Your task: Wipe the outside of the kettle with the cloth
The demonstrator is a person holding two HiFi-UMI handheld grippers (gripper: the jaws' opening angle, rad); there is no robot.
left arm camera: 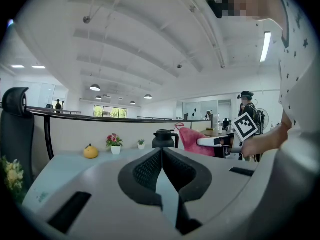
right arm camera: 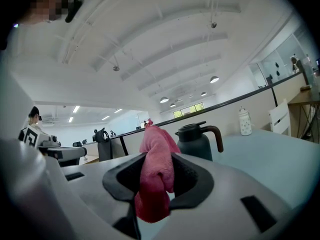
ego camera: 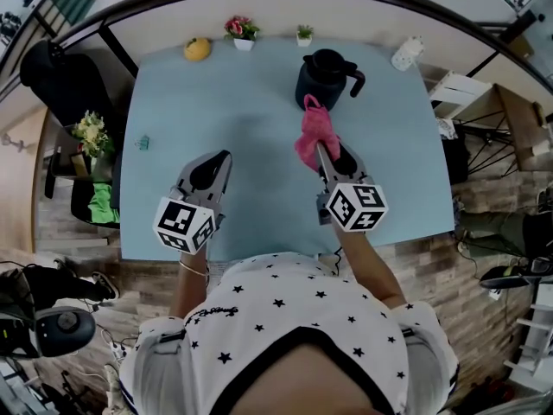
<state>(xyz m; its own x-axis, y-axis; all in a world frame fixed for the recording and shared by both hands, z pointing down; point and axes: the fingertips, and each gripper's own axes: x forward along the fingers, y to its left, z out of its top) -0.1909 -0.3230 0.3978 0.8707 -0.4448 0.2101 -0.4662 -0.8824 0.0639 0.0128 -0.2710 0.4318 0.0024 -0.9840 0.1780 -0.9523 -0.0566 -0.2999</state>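
Note:
A dark kettle (ego camera: 325,79) with a curved handle stands upright at the far middle of the pale blue table (ego camera: 259,128); it also shows in the left gripper view (left arm camera: 164,138) and the right gripper view (right arm camera: 196,140). My right gripper (ego camera: 318,150) is shut on a pink cloth (ego camera: 314,134), which bunches up between its jaws (right arm camera: 156,169) a little short of the kettle. My left gripper (ego camera: 213,167) hovers over the near left of the table, shut with nothing in it (left arm camera: 161,156). The pink cloth (left arm camera: 194,138) shows past it to the right.
Along the table's far edge sit a yellow fruit-like object (ego camera: 197,49), a small flower pot (ego camera: 242,31), a tiny green plant pot (ego camera: 304,35) and a white jar (ego camera: 406,54). A small teal clip (ego camera: 143,143) lies near the left edge. A black chair (ego camera: 60,80) stands at the left.

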